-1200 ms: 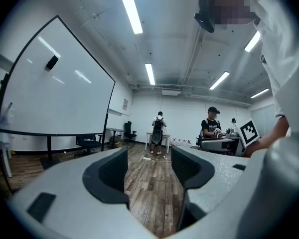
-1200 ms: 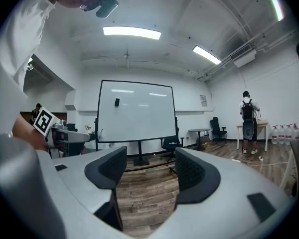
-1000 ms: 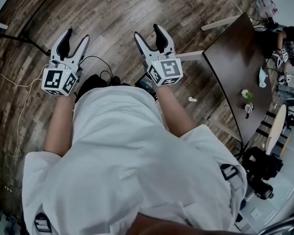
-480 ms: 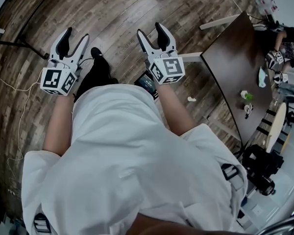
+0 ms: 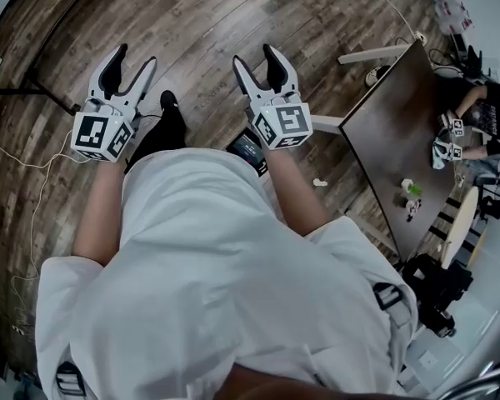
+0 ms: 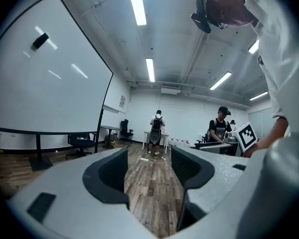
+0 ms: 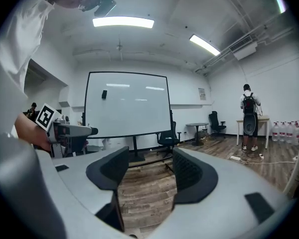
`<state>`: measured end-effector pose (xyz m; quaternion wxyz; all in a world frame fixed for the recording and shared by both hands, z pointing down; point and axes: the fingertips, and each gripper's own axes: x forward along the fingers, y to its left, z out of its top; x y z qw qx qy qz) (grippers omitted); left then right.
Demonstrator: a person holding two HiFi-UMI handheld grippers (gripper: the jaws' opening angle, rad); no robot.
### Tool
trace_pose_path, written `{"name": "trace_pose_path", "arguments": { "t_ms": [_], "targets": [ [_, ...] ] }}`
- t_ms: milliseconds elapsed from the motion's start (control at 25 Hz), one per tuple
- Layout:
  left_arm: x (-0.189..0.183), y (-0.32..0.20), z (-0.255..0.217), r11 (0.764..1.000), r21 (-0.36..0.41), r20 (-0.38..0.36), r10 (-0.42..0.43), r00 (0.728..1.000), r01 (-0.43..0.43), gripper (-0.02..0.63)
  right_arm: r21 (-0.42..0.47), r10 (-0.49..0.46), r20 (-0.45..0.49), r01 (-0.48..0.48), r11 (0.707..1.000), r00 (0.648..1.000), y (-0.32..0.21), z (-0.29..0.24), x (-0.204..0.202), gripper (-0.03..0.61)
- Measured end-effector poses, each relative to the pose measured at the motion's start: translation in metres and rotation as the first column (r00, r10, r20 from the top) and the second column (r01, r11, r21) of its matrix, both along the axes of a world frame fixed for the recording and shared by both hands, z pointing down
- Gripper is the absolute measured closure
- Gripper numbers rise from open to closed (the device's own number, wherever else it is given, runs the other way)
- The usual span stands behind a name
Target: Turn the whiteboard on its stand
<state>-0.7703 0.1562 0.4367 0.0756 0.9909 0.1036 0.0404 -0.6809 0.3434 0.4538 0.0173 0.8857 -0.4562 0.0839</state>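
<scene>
Whiteboard (image 7: 125,103) only in gripper views

Stepped forward, black shoe (image 5: 168,105) out at 12 o'clock; shifted the dark table (image 5: 392,136) toward 6 o'clock; narrowed the right gripper (image 5: 256,61) a little.

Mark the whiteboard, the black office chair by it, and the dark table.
whiteboard (image 7: 127,103), right gripper view, middle of its white face
office chair (image 7: 167,139), right gripper view, its seat
table (image 5: 400,132), head view, bare part of its top
</scene>
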Motion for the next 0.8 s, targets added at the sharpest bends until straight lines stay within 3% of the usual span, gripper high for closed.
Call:
{"name": "trace_pose_path", "arguments": {
  "t_ms": [240, 440, 800],
  "targets": [
    [0.081, -0.070, 0.009, 1.000, -0.017, 0.032, 0.021, 0.999, -0.020, 0.357, 0.015, 0.012, -0.010, -0.012, 1.000, 1.000, -0.075, -0.010, 0.086, 0.307],
    [0.161, -0.101, -0.003, 0.997, 0.000, -0.016, 0.078, 0.997, -0.078, 0.357, 0.003, 0.007, -0.029, -0.007, 1.000, 1.000, -0.127, -0.015, 0.156, 0.307],
    [0.246, -0.151, -0.001, 0.997, -0.033, -0.043, 0.073, 0.996, -0.074, 0.357, 0.005, -0.018, -0.080, 0.018, 1.000, 0.997, -0.186, -0.027, 0.238, 0.311]
  ]
}}
